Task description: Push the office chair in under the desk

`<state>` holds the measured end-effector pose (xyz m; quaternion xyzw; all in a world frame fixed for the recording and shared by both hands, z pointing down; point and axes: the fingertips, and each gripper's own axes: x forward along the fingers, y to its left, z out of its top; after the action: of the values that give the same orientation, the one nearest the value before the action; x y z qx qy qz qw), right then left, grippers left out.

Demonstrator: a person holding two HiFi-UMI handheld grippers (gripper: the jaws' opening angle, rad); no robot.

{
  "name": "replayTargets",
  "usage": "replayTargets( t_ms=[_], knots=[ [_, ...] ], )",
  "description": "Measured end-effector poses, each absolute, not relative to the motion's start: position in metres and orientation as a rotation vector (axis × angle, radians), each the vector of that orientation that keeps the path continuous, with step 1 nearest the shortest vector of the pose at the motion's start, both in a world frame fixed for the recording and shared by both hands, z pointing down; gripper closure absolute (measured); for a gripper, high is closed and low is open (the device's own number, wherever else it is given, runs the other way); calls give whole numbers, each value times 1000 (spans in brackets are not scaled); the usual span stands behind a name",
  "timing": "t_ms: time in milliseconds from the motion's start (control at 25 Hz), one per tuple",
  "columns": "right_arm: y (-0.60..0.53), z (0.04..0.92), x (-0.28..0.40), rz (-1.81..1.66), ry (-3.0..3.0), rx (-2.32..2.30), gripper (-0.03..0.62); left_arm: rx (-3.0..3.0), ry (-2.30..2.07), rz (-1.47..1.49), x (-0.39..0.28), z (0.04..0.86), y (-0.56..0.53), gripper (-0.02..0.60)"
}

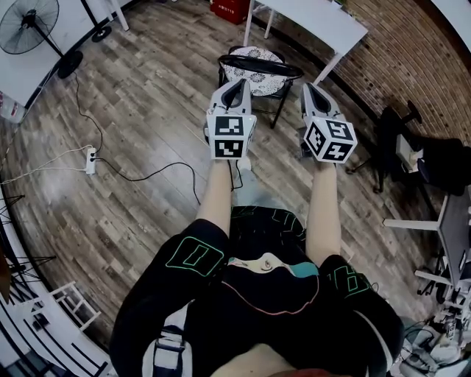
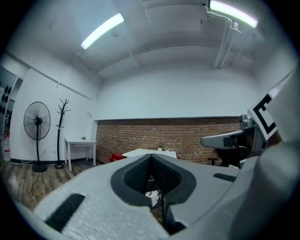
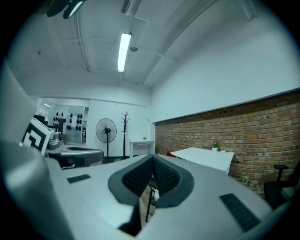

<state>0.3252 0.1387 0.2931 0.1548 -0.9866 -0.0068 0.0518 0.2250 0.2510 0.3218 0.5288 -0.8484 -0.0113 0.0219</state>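
Observation:
A black-framed chair [image 1: 254, 68] with a white patterned seat cushion stands on the wooden floor, just in front of the white desk [image 1: 313, 20]. I hold both grippers out side by side, a little short of the chair's near side and touching nothing. The left gripper [image 1: 238, 82] is shut and empty, and so is the right gripper [image 1: 307, 88]. In the left gripper view, below the shut left gripper [image 2: 151, 158], a bit of the chair [image 2: 153, 197] shows. In the right gripper view the desk [image 3: 206, 157] lies beyond the shut right gripper [image 3: 152, 160].
A standing fan [image 1: 29, 26] and a power strip [image 1: 90, 159] with trailing cables are on the floor to the left. A red box [image 1: 229, 9] sits behind the chair. A black swivel chair [image 1: 401, 140] and more furniture crowd the right side. A brick wall [image 1: 412, 59] runs behind the desk.

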Motion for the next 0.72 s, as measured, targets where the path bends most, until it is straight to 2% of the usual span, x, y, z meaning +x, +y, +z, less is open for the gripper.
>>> replayTargets(
  t_ms=[400,720],
  knots=[
    [108,316,243,41,-2997,353,589,1560,-2636,-32,157,346,227,572],
    [68,362,184,151,-2945,331,589,1495,-2558,26,103,396,193,572]
  ],
)
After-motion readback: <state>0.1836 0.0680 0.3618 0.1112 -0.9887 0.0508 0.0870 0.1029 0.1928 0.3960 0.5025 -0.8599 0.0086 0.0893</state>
